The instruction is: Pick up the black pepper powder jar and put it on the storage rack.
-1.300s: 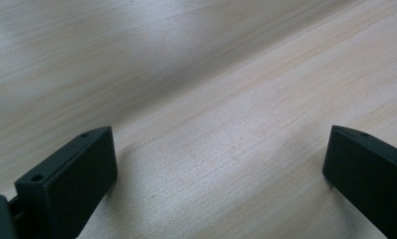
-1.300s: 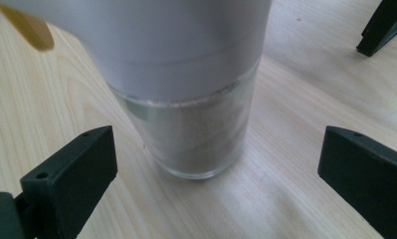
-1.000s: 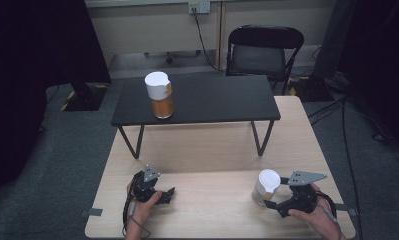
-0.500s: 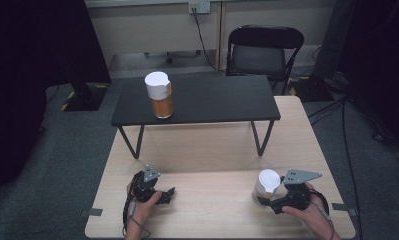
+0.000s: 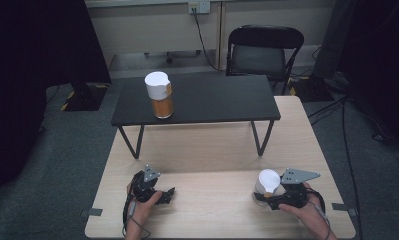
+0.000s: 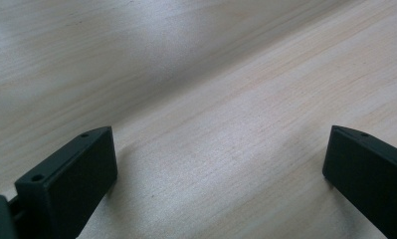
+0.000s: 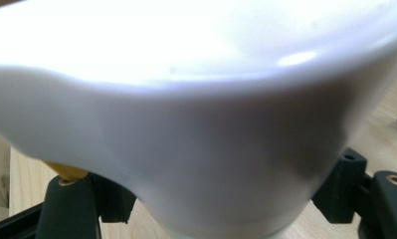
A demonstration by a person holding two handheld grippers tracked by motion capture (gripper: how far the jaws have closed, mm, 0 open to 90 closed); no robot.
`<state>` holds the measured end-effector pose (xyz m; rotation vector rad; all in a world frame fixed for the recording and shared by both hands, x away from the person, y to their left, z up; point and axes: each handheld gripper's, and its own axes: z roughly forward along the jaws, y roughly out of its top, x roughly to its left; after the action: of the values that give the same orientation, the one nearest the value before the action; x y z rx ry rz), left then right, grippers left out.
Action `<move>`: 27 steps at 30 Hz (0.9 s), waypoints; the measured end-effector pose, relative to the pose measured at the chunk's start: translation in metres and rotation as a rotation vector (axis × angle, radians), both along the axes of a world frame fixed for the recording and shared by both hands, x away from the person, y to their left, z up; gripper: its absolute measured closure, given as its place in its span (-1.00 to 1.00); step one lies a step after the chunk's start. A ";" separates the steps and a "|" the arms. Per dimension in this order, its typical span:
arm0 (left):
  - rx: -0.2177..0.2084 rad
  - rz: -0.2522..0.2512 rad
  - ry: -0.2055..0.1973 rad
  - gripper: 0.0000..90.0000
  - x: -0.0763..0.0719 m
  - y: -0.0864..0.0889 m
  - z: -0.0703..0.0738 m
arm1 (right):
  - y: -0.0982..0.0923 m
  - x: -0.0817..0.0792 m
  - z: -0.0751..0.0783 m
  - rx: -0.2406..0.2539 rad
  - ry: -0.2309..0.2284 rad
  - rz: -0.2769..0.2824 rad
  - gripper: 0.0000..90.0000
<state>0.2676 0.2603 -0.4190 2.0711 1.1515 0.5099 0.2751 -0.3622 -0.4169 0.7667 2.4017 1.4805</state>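
Right gripper (image 5: pixel 265 196): jaws have just been closing, now clamped on the white cup (image 5: pixel 267 182), one jaw to each side of its wall low down, as the right gripper view shows.
Left gripper (image 5: pixel 163 196): jaws spread wide, nothing between them, resting on the wooden table (image 5: pixel 212 150) at its near left.
White cup: upright on the near right of the wooden table, mouth up. Looks light, thin-walled and smooth; likely to dent or slip if squeezed hard, so a modest hold low on the wall seems best.
Stacked cups (image 5: pixel 159 95): white over orange, on the left part of the low black table (image 5: pixel 222 100), well apart from the held cup.
Open room: broad bare wood between the grippers and ahead of them; the right table edge is near the cup; the black table's front edge and legs are the obstacles ahead.
Folding chair (image 5: pixel 264 50): behind, beyond both tables.
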 end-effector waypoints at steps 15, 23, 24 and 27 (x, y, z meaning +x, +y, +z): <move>0.002 -0.001 -0.001 -1.00 0.000 0.000 0.000 | 0.007 -0.010 0.002 -0.032 -0.050 -0.024 -0.34; 0.002 -0.001 -0.001 -1.00 0.000 0.000 0.000 | 0.009 -0.010 0.007 -0.035 -0.050 -0.030 -0.34; 0.002 -0.001 -0.001 -1.00 0.000 0.000 0.000 | 0.009 -0.009 0.008 -0.034 -0.050 -0.032 -0.34; 0.002 -0.001 -0.001 -1.00 0.000 0.000 0.000 | 0.009 -0.008 0.014 -0.026 -0.049 -0.044 -0.34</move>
<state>0.2677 0.2603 -0.4189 2.0728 1.1502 0.5118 0.2666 -0.3533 -0.4030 0.7632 2.3483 1.4314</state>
